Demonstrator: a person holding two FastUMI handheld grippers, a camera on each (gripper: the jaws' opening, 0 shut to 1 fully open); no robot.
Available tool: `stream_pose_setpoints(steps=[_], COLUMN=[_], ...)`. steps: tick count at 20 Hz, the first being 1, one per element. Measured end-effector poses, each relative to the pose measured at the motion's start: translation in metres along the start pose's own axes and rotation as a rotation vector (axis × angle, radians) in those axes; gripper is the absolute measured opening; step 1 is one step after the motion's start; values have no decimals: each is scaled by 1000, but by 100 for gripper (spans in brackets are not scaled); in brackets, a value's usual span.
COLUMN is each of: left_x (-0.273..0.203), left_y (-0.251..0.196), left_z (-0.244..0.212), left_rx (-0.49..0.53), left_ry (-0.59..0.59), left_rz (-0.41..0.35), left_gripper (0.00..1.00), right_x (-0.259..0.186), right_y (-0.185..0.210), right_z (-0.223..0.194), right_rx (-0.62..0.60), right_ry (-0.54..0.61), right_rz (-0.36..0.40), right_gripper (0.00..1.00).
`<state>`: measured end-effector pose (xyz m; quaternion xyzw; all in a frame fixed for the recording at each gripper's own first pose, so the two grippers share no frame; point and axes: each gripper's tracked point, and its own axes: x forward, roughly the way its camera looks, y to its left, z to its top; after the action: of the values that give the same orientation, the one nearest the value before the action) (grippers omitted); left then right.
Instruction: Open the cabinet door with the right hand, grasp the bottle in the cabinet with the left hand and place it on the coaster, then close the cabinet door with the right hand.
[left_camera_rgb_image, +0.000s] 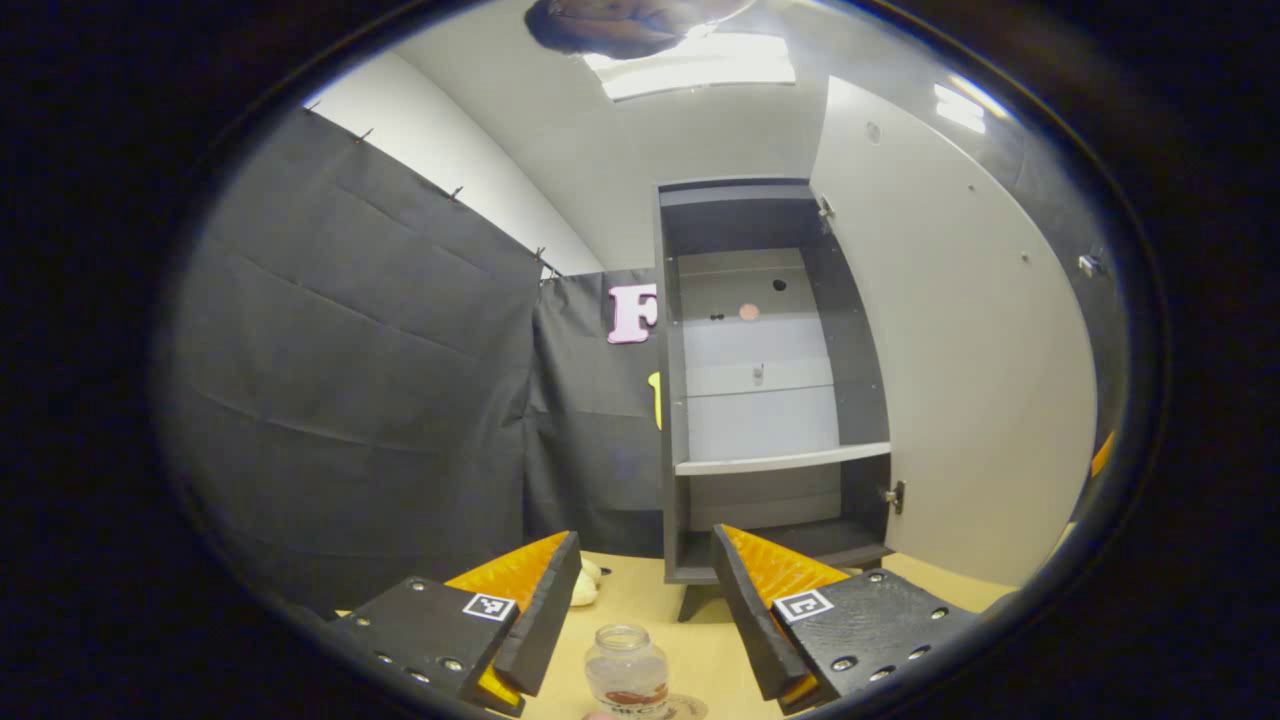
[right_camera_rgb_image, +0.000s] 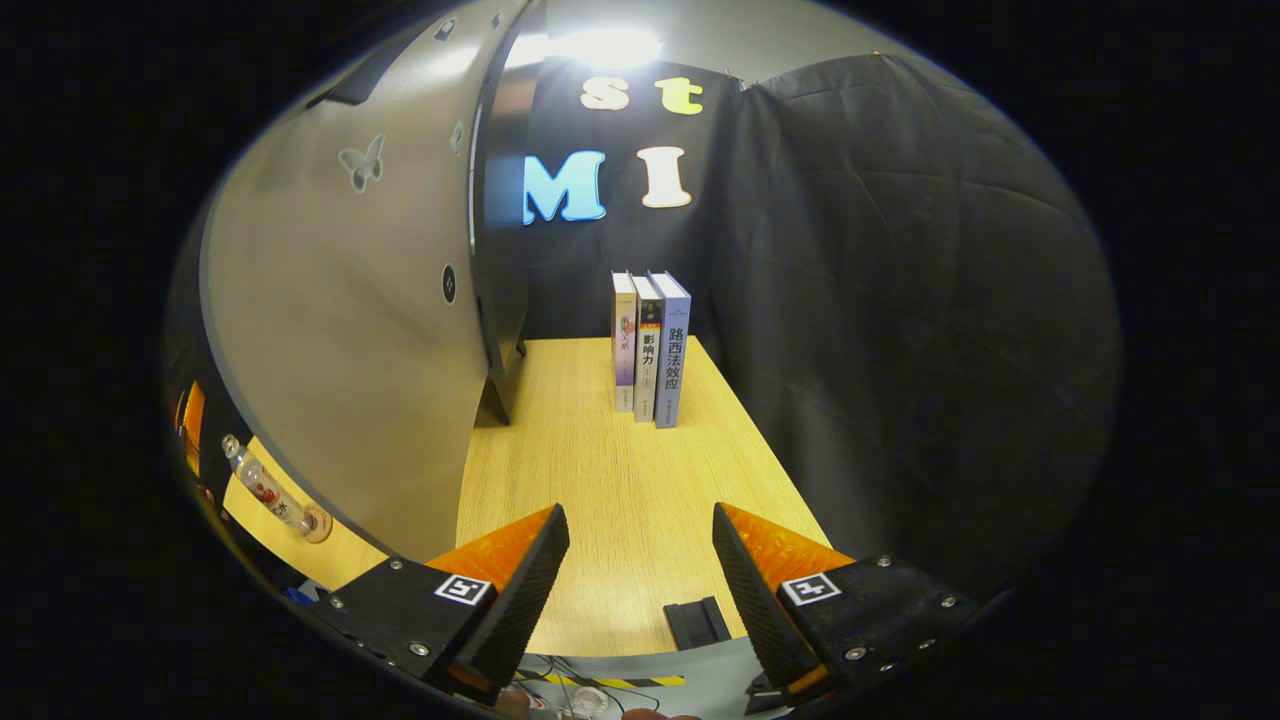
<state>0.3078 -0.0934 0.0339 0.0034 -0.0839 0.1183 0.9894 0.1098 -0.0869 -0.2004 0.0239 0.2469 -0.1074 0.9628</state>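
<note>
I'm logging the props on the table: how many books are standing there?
3, upright side by side on the table by the back cloth: left book, middle book, right book. The open cabinet door may hide others.

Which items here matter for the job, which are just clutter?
Job: bottle, coaster under it, cabinet, open cabinet door.
Clutter: three upright books, small pale item on the table, flat black block.

My left gripper view's lower edge cuts off the bottle (left_camera_rgb_image: 626, 678) base and most of the coaster (left_camera_rgb_image: 688, 708), cabinet door (left_camera_rgb_image: 960, 340) runs past the right edge, small pale object (left_camera_rgb_image: 585, 588) half hidden behind my finger (left_camera_rgb_image: 545, 610), unidentifiable.
</note>
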Motion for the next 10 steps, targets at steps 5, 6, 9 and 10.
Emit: stream_pose_setpoints(steps=[5, 6, 9, 10], left_x=[3, 6, 20, 26], left_y=[-3, -7, -26, -38], left_z=[68, 83, 131, 144], left_rx=[19, 21, 44, 46], left_ry=[9, 10, -2, -1], left_rz=[-28, -40, -102, -134], left_gripper=[78, 82, 78, 78], right_x=[-13, -17, -35, -43], right_y=[-8, -10, -17, -18], right_z=[48, 62, 112, 130], right_rx=[89, 114, 168, 174], right_ry=[-108, -138, -250, -294], right_rz=[-4, -3, -1, 1], right_gripper=[90, 90, 92, 92])
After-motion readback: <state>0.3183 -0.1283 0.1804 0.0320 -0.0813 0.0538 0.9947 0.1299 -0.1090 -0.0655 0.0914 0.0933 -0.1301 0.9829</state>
